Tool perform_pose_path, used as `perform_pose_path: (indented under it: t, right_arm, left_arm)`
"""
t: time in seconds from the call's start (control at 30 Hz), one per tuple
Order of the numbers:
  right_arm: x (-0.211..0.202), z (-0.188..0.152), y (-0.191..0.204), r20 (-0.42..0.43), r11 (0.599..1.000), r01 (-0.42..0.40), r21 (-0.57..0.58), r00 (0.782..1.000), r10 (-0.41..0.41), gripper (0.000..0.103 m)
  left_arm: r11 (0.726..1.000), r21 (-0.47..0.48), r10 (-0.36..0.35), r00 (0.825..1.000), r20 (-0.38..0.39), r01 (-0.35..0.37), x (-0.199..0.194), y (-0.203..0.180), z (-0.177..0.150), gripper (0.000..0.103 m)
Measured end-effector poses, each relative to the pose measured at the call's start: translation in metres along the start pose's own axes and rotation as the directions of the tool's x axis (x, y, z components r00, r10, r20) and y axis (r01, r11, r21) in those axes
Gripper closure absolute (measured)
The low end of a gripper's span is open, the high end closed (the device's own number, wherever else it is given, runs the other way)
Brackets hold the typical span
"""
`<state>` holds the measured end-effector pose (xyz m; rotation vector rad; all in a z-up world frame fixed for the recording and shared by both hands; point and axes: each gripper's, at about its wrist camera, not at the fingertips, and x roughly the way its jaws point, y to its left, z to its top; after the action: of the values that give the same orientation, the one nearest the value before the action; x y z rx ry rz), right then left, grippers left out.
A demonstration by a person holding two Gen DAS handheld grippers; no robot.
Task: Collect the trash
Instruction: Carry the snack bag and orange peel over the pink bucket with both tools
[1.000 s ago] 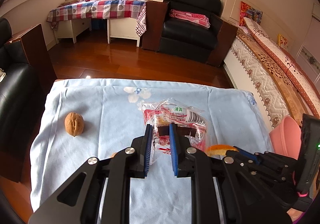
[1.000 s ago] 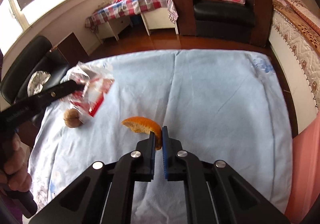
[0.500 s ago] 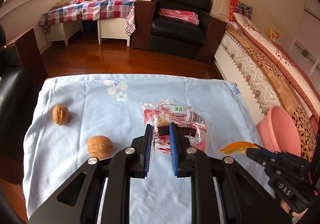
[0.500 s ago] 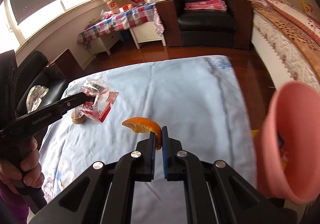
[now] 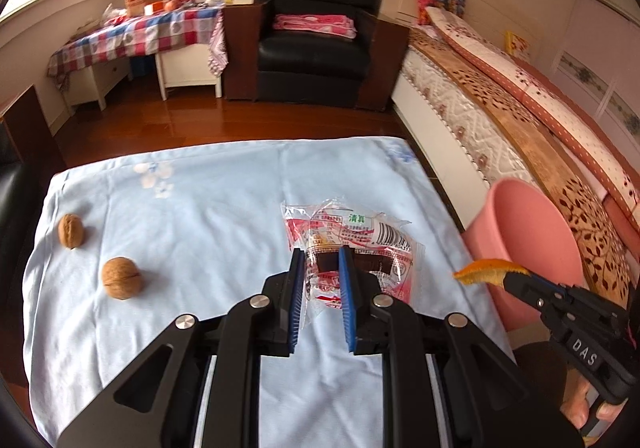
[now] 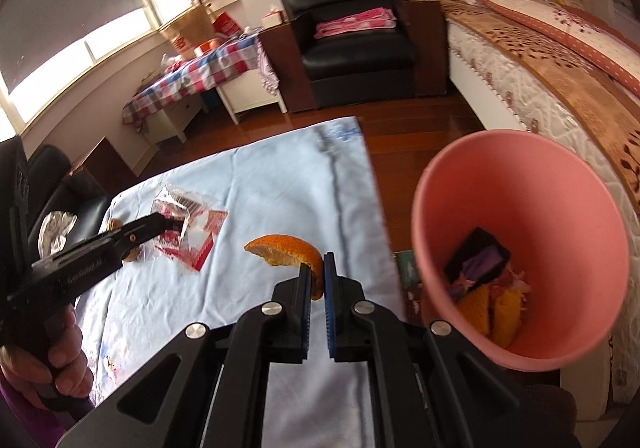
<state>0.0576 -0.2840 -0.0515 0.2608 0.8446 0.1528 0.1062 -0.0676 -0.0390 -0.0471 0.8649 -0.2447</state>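
Observation:
My left gripper (image 5: 321, 262) is shut on a clear red-and-white snack wrapper (image 5: 352, 238) and holds it above the light blue tablecloth (image 5: 208, 207); the wrapper also shows in the right wrist view (image 6: 188, 224). My right gripper (image 6: 317, 270) is shut on an orange peel (image 6: 284, 250), held near the table's right edge, left of the pink bin (image 6: 520, 175). The peel (image 5: 486, 271) and the bin (image 5: 532, 232) also show in the left wrist view. The bin holds several pieces of trash (image 6: 480, 268).
Two walnuts (image 5: 121, 278) (image 5: 71, 230) lie on the cloth at the left. A bed (image 5: 520, 119) runs along the right, behind the bin. A black armchair (image 5: 314, 43) and a checked-cloth table (image 5: 136, 39) stand at the back across the wooden floor.
Both grippers have swung to the right with their loads. The pink bin has come more fully into both views, and its inside now shows in the right wrist view.

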Motion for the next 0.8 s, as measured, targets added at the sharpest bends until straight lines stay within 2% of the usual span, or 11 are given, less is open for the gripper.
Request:
perform_pose_path:
  t: [0.6, 0.8]
  right_arm:
    - [-0.038, -0.002, -0.064, 0.065, 0.989, 0.080, 0.121, 0.994, -0.088, 0.097]
    - [-0.045, -0.004, -0.076, 0.074, 0.985, 0.097, 0.144, 0.991, -0.109, 0.097]
  left_arm:
    - [0.987, 0.141, -0.082, 0.997, -0.006, 0.082, 0.008, -0.094, -0.004, 0.087]
    - [0.980, 0.172, -0.095, 0.995, -0.016, 0.096, 0.012, -0.112, -0.007, 0.087]
